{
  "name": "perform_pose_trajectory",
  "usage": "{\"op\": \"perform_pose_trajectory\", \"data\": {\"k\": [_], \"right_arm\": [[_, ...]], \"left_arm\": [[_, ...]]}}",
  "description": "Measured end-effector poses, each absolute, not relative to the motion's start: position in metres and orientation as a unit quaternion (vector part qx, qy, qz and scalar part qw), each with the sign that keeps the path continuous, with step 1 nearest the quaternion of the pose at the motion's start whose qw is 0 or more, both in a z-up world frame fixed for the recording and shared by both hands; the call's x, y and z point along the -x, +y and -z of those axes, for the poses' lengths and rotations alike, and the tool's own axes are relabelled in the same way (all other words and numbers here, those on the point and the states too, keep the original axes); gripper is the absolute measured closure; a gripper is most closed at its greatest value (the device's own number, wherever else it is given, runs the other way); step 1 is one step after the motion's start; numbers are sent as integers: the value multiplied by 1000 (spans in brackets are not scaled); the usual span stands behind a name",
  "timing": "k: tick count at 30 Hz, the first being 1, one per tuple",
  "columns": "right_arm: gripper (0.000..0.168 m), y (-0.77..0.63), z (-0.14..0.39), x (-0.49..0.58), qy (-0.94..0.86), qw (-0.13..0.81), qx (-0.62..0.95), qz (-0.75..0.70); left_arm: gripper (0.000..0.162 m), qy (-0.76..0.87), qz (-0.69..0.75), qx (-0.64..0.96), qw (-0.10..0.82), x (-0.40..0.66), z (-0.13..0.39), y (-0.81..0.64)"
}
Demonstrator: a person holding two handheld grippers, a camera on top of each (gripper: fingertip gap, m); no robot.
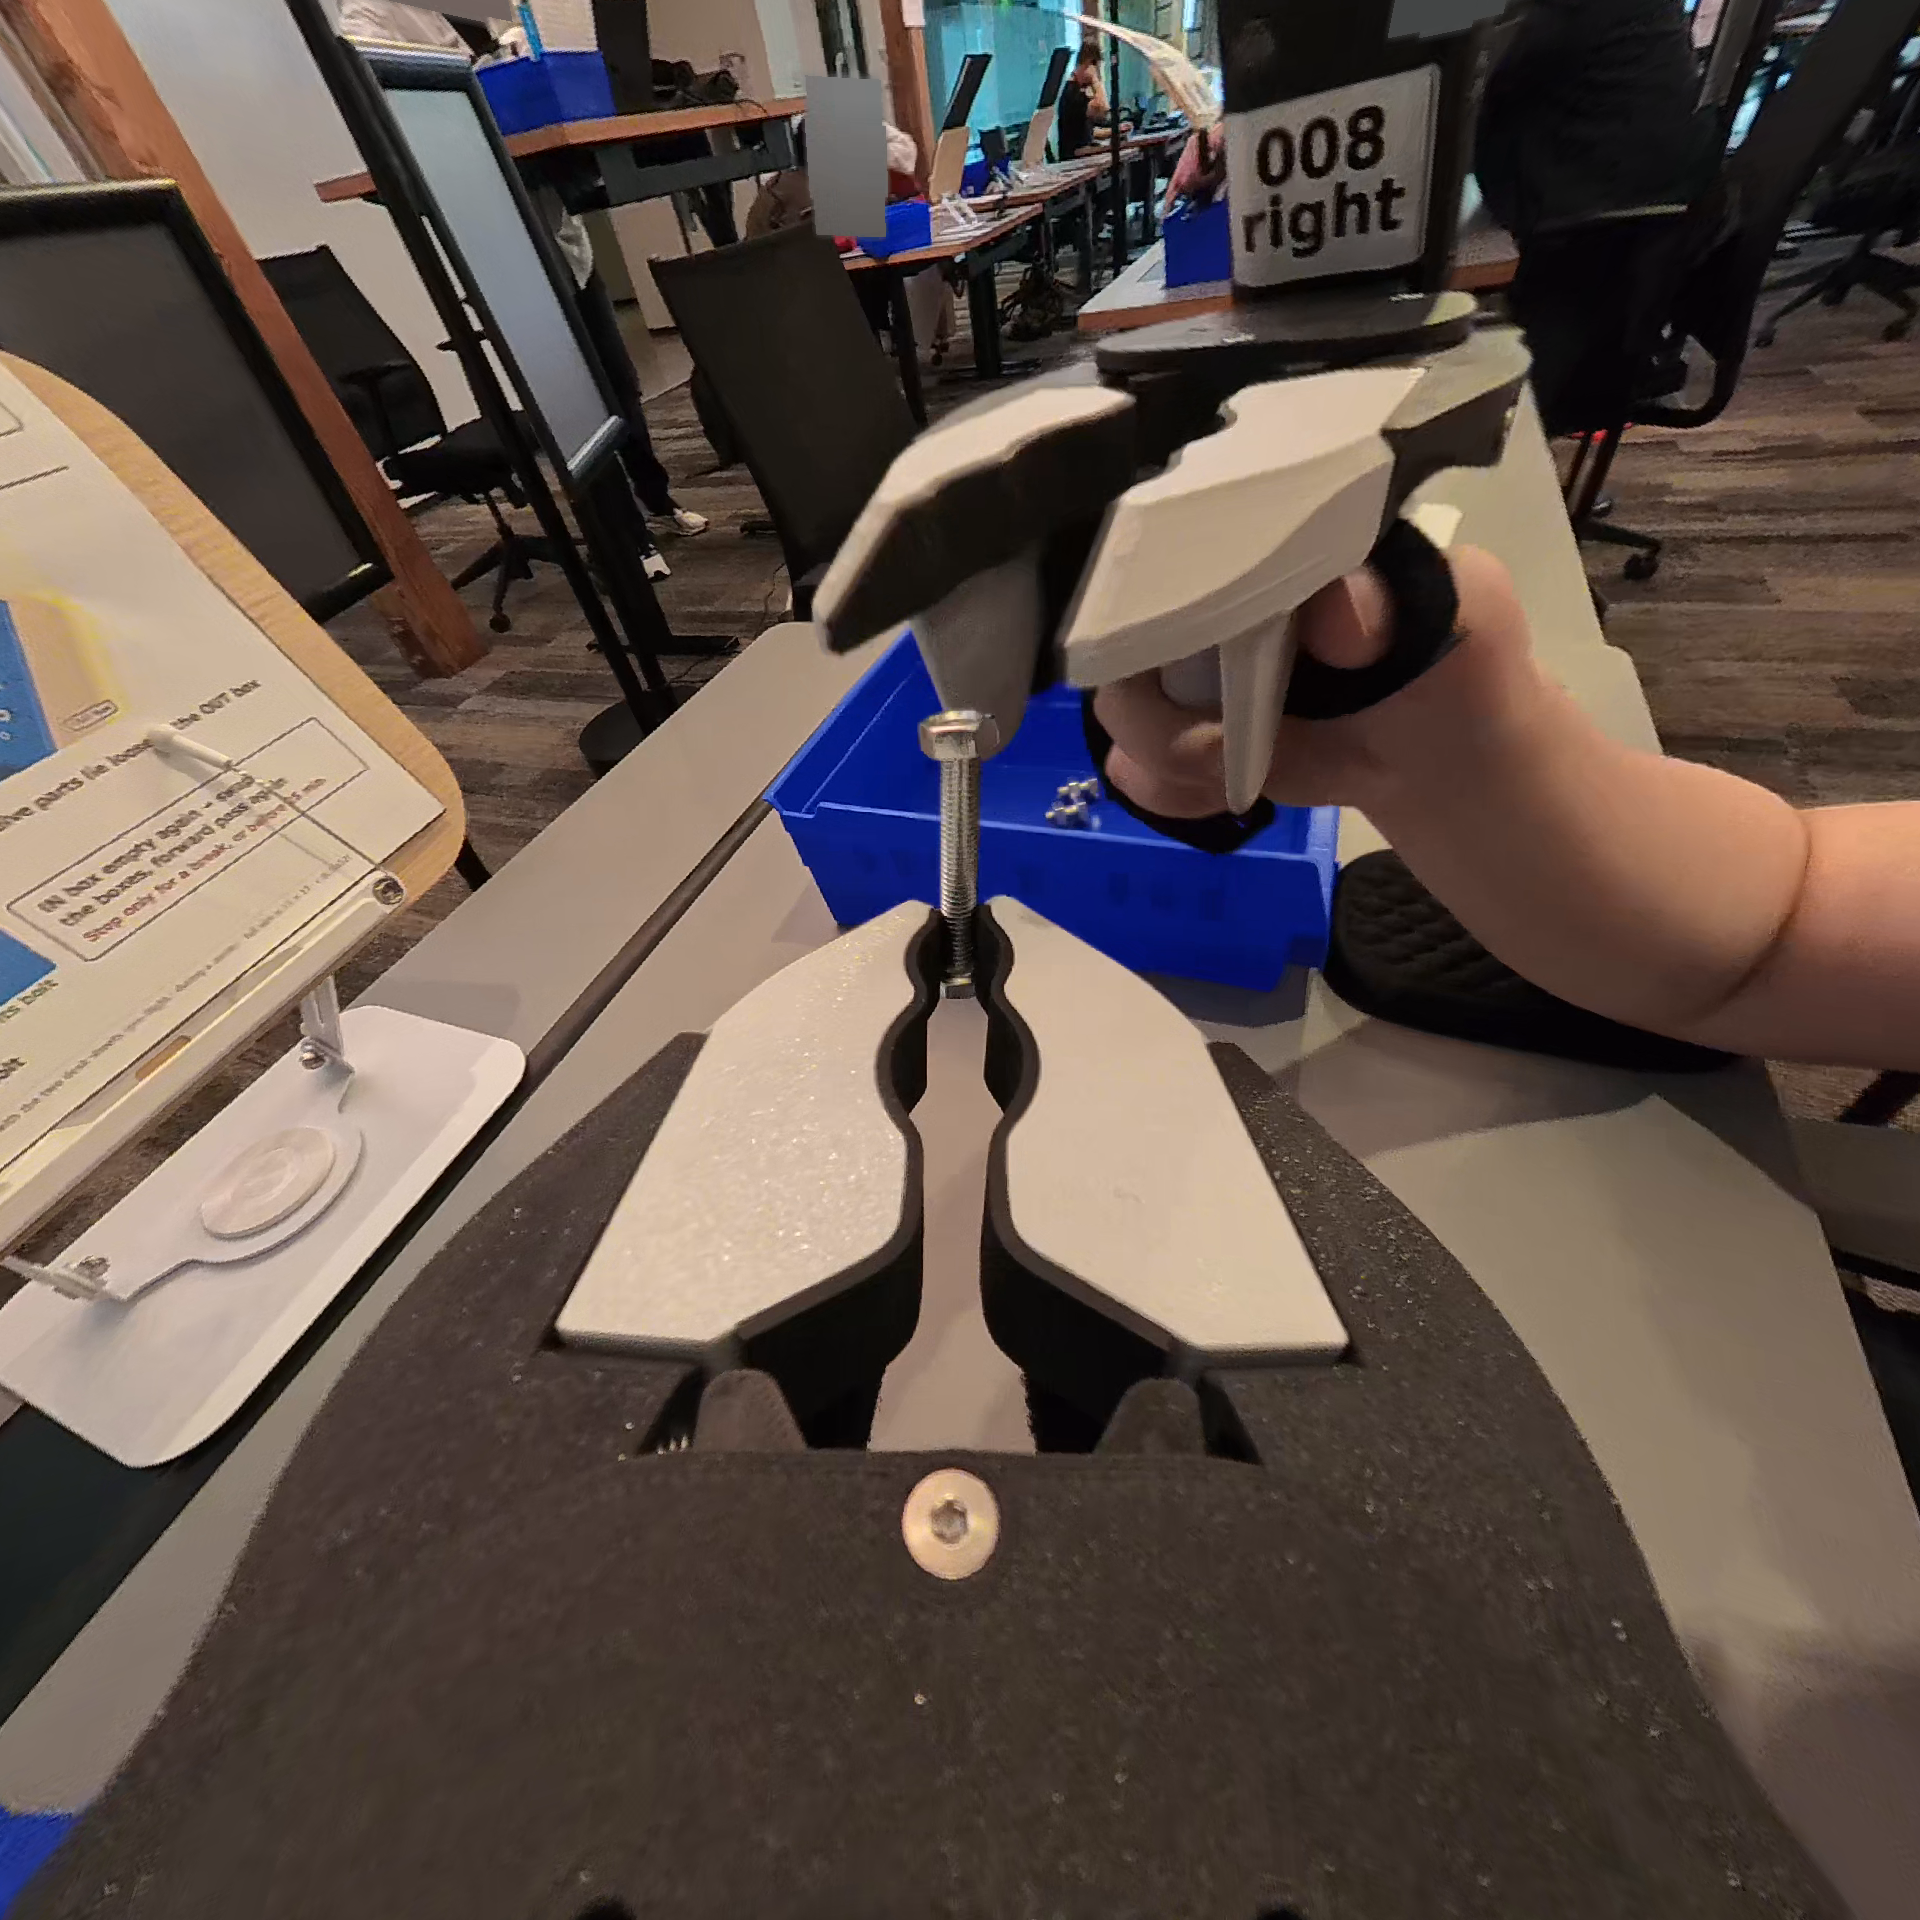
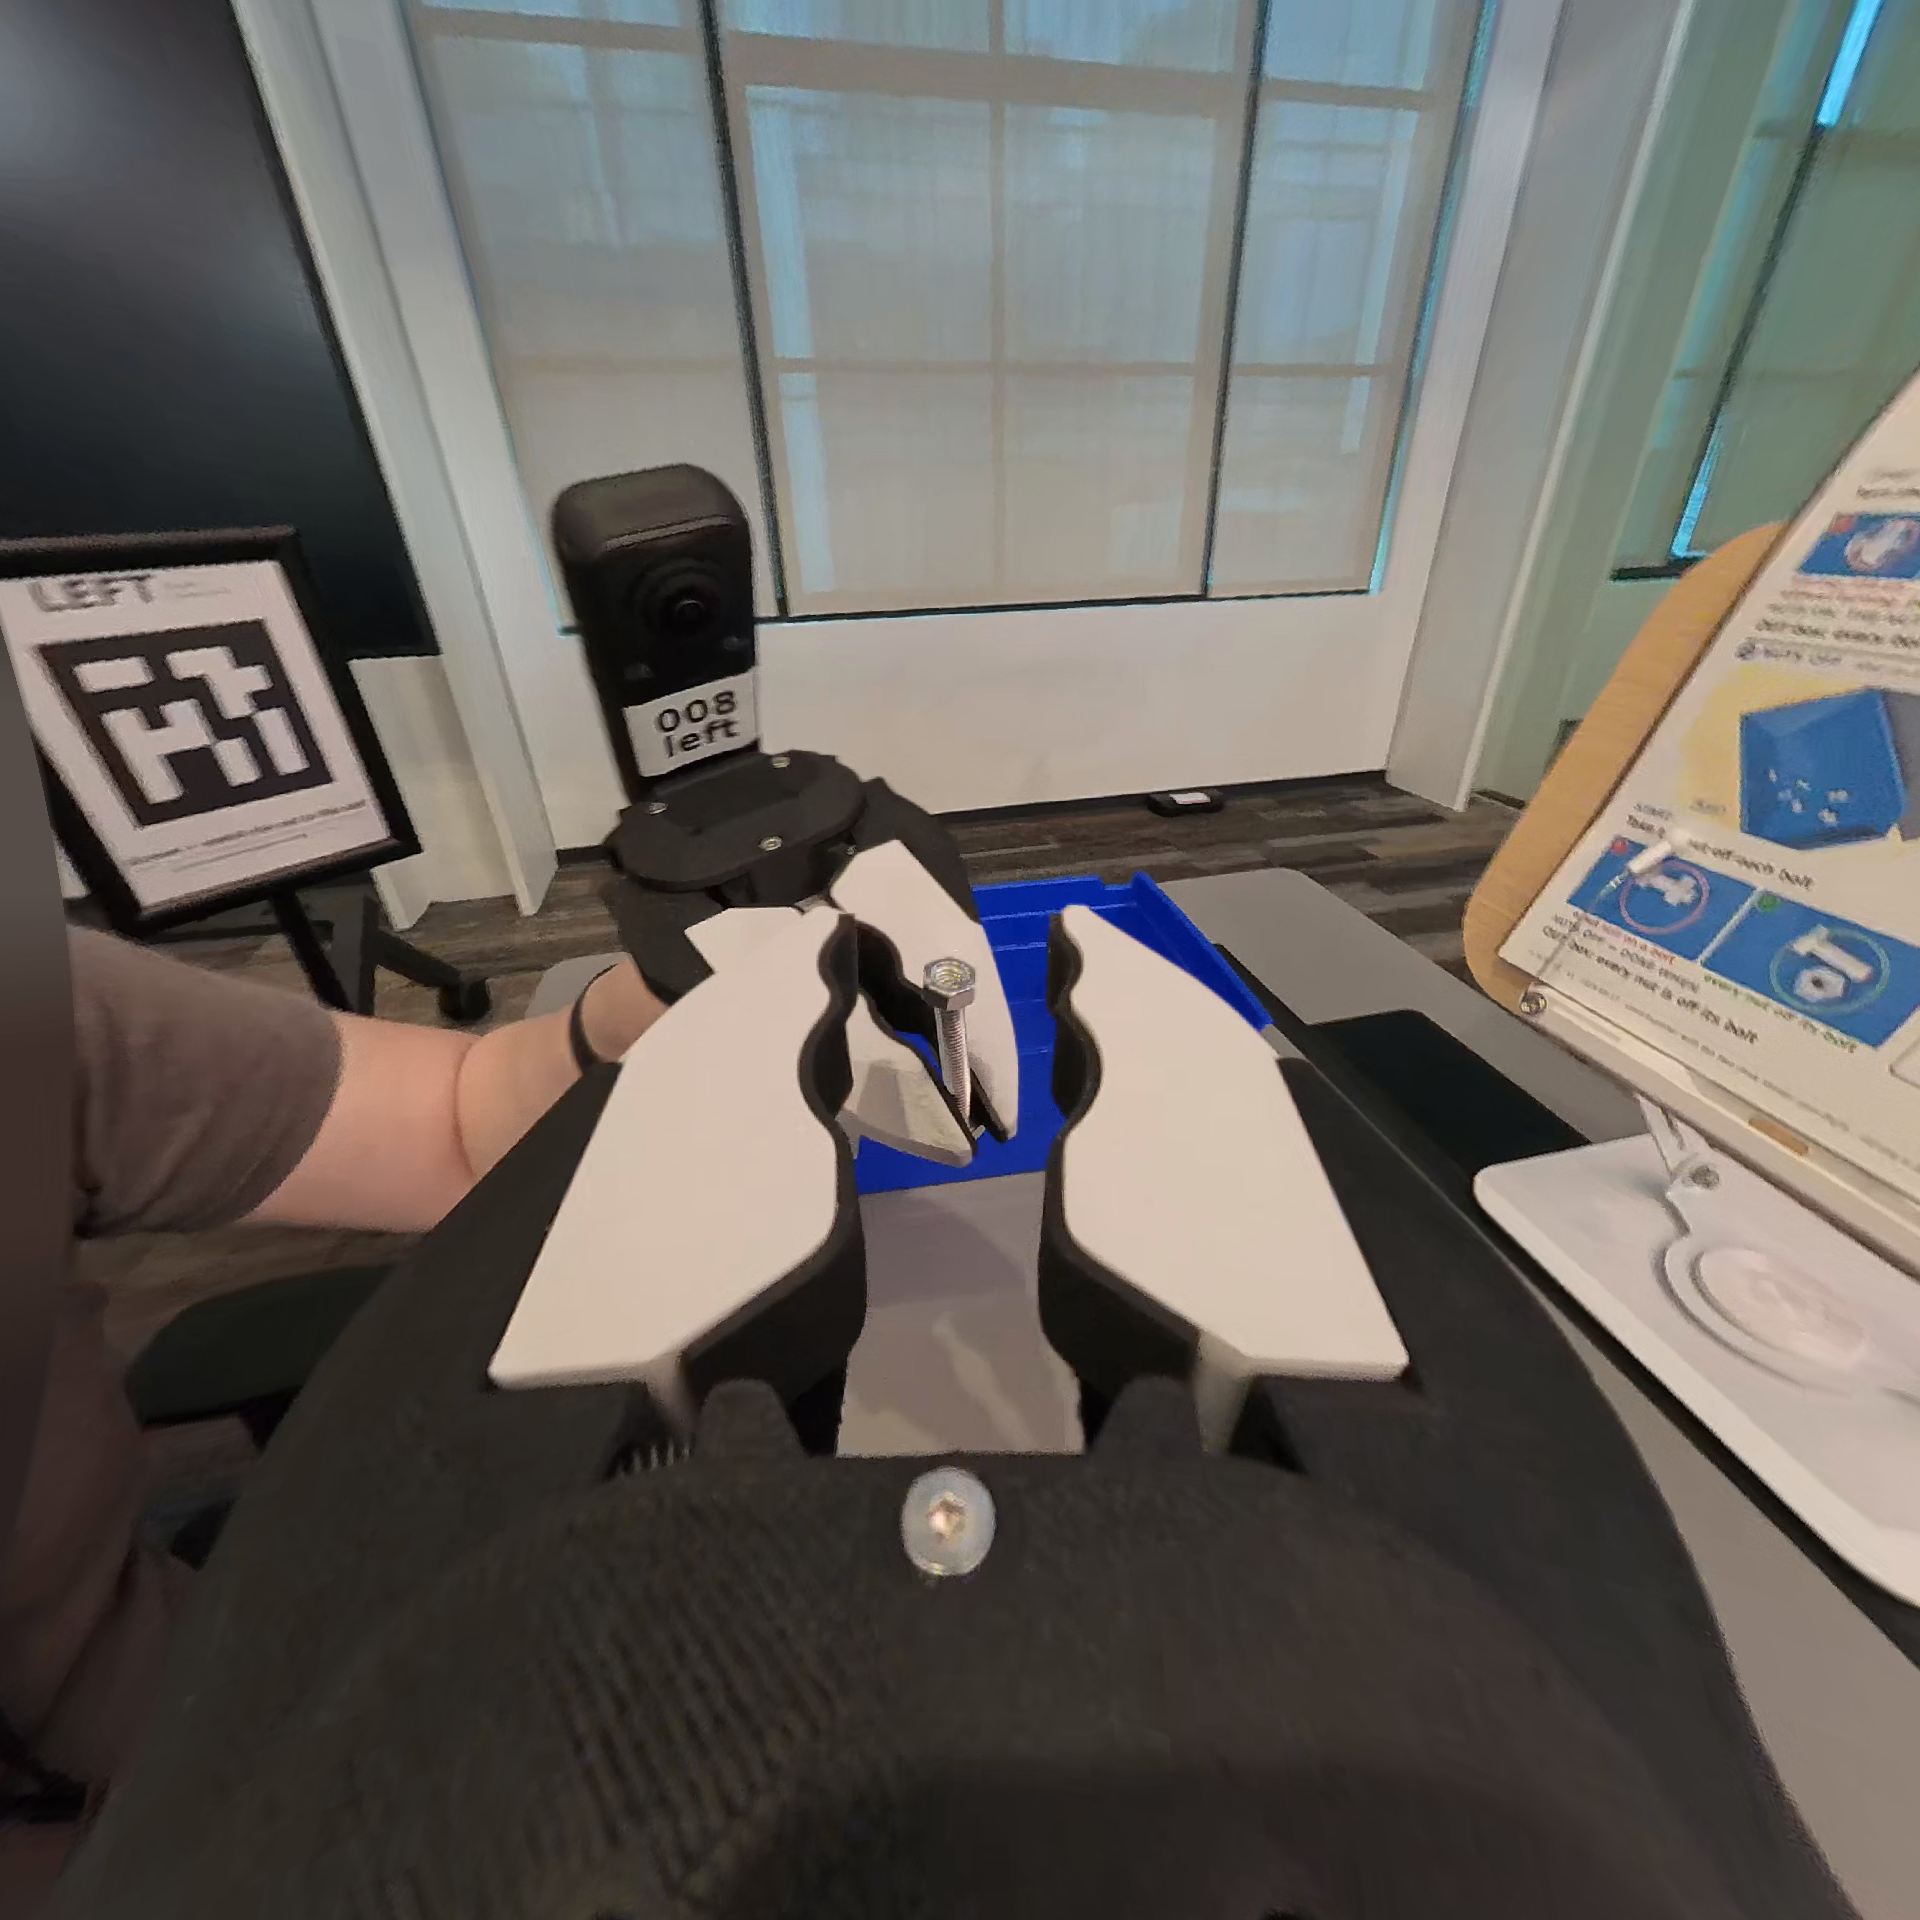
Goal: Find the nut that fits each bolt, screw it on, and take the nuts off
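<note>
The left gripper [image 1: 956, 951] pinches the stiff, light, slippery silver hex-head steel bolt [image 1: 957, 831] by its lower threads; the right gripper [image 2: 951, 1039] gapes empty; best grasp is the hex head.

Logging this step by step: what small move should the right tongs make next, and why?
Probably close the right tongs on the bolt head: they are open around it, while the left tongs clamp its lower end upright above the blue bin.

**Colours at the bench**

Silver bolt [image 1: 956, 831]. Bright blue bin [image 1: 1049, 862]. Grey surface [image 1: 1507, 1195]. Left gripper [image 1: 958, 914]: pale grey plates on speckled black. Sign [image 2: 197, 717]: black-and-white blocky pattern, black frame. Tan board [image 2: 1558, 831] carries a white sheet with blue pictures.
</note>
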State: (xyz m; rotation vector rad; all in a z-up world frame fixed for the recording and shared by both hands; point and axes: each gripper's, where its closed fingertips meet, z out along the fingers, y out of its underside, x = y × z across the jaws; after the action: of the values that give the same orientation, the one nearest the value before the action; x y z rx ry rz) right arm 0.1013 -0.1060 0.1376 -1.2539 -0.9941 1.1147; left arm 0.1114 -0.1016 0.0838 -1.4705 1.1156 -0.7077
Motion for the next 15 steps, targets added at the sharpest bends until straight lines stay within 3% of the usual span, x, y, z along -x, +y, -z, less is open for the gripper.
{"op": "perform_pose_trajectory", "data": {"k": [7,15], "right_arm": [[135,-149,-145,-121,-521,489,408,-568],[144,-176,-144,-117,-551,447,357,-608]], "left_arm": [[157,536,424,530,501,-127,-95,-149],[157,567,461,481,485,-132,-99,-174]]}}
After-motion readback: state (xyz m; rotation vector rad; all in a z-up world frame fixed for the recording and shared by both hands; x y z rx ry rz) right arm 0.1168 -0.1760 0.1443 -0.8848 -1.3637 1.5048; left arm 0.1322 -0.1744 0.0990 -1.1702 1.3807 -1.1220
